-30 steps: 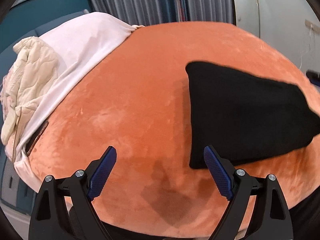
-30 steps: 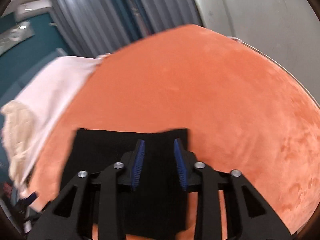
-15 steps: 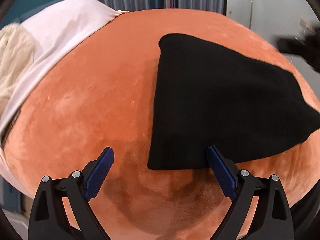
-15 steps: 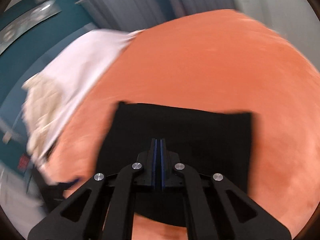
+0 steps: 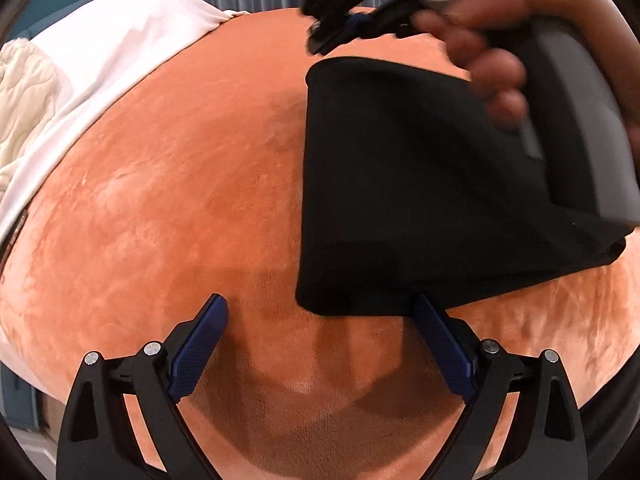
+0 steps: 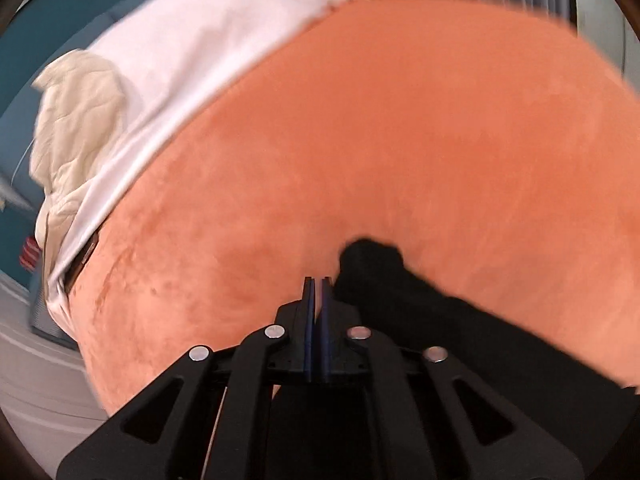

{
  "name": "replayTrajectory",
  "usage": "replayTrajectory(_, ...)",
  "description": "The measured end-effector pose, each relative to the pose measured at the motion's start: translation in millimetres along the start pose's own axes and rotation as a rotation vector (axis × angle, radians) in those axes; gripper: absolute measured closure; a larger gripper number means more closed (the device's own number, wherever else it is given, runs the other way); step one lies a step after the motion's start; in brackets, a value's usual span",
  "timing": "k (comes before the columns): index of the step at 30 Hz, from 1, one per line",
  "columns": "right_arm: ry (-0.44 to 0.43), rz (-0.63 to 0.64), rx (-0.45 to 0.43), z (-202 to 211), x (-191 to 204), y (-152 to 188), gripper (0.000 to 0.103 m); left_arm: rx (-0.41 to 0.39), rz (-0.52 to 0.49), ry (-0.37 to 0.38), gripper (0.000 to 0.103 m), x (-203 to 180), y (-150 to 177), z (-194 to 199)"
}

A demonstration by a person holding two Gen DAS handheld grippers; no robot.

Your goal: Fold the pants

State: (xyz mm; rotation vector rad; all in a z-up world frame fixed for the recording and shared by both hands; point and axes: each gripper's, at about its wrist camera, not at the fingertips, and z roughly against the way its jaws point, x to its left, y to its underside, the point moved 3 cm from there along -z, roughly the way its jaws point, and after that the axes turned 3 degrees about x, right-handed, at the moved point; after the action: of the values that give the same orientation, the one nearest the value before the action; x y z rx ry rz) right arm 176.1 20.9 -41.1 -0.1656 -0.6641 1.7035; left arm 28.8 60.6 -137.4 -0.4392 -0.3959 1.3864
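Pants (image 5: 420, 200), black, unlabelled, on orange blanket (image 5: 180, 200)

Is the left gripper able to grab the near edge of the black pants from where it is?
Probably yes. The left gripper is open, the near edge of the black pants already lies by its right finger, and only bare orange blanket lies between.

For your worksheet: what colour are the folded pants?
Plain black pants; clearest in the left wrist view.
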Motion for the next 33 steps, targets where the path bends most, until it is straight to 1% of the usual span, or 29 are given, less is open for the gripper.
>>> replayTrajectory(1,0.001,0.004,-0.025,9,-2,2,0.101,-0.002,0.003,0.001,0.010,-1,0,0)
replayTrajectory(2,0.023,-0.005,-0.025,8,-10,2,0.103,-0.003,0.004,0.002,0.010,-1,0,0)
replayTrajectory(3,0.081,-0.007,0.018,-7,-24,2,0.103,-0.002,0.003,0.000,0.010,-1,0,-1)
replayTrajectory(4,0.094,-0.025,0.043,-25,-35,-2,0.103,0.002,0.001,-0.001,0.010,0,1,0)
replayTrajectory(5,0.071,-0.081,0.030,-25,-47,-2,0.103,0.006,-0.004,-0.002,0.011,0,0,2)
replayTrajectory(6,0.034,-0.157,0.010,-15,-54,-3,0.103,0.006,-0.010,-0.008,0.011,2,0,7)
replayTrajectory(7,-0.007,-0.231,-0.045,12,-60,-2,0.100,0.000,-0.011,-0.018,0.011,3,0,11)
replayTrajectory(8,-0.029,-0.246,-0.095,34,-60,2,0.100,-0.010,-0.008,-0.028,0.011,4,1,16)
replayTrajectory(9,-0.043,-0.234,-0.139,56,-59,7,0.100,-0.022,0.001,-0.038,0.011,7,2,22)
replayTrajectory(10,-0.040,-0.207,-0.181,83,-58,20,0.099,-0.026,0.009,-0.038,0.011,5,5,26)
replayTrajectory(12,0.002,-0.187,-0.195,107,-64,50,0.099,-0.018,0.022,-0.022,0.011,6,5,31)
replayTrajectory(13,0.024,-0.177,-0.176,116,-71,74,0.099,-0.019,0.023,-0.016,0.011,0,4,34)
replayTrajectory(14,0.039,-0.182,-0.161,119,-78,87,0.099,-0.021,0.019,-0.020,0.011,1,3,36)
replayTrajectory(15,0.083,-0.206,-0.140,123,-91,109,0.099,-0.022,0.012,-0.028,0.011,-2,3,37)
replayTrajectory(16,0.144,-0.237,-0.112,124,-108,130,0.103,-0.028,0.002,-0.036,0.011,-5,4,41)
replayTrajectory(17,0.207,-0.285,-0.085,121,-129,153,0.103,-0.033,-0.007,-0.044,0.011,-13,3,43)
replayTrajectory(18,0.200,-0.328,-0.095,119,-137,165,0.103,-0.037,-0.021,-0.056,0.011,-18,3,45)
replayTrajectory(19,0.104,-0.416,-0.132,127,-150,179,0.103,-0.040,-0.031,-0.063,0.011,-21,4,47)
replayTrajectory(20,0.057,-0.470,-0.147,137,-153,185,0.103,-0.043,-0.041,-0.072,0.011,-25,4,48)
replayTrajectory(21,0.059,-0.473,-0.161,146,-150,186,0.098,-0.045,-0.050,-0.081,0.011,-29,3,48)
replayTrajectory(22,0.098,-0.423,-0.202,164,-137,184,0.098,-0.050,-0.053,-0.084,0.011,-32,3,50)
replayTrajectory(23,0.109,-0.391,-0.222,171,-126,183,0.098,-0.053,-0.054,-0.085,0.011,-34,4,51)
replayTrajectory(25,0.085,-0.323,-0.250,184,-107,181,0.098,-0.051,-0.054,-0.088,0.011,-38,5,51)
replayTrajectory(27,0.100,-0.285,-0.221,178,-101,185,0.098,-0.054,-0.057,-0.092,0.011,-41,4,54)
replayTrajectory(28,0.139,-0.287,-0.195,168,-103,191,0.098,-0.058,-0.062,-0.096,0.011,-40,4,54)
replayTrajectory(29,0.171,-0.299,-0.170,162,-112,199,0.101,-0.061,-0.067,-0.102,0.011,-43,5,56)
replayTrajectory(30,0.176,-0.315,-0.143,152,-119,208,0.103,-0.064,-0.075,-0.110,0.011,-45,6,57)
replayTrajectory(32,0.132,-0.346,-0.163,144,-128,220,0.103,-0.065,-0.084,-0.120,0.011,-49,8,59)
replayTrajectory(33,0.120,-0.352,-0.175,139,-122,222,0.103,-0.067,-0.088,-0.127,0.011,-50,9,60)
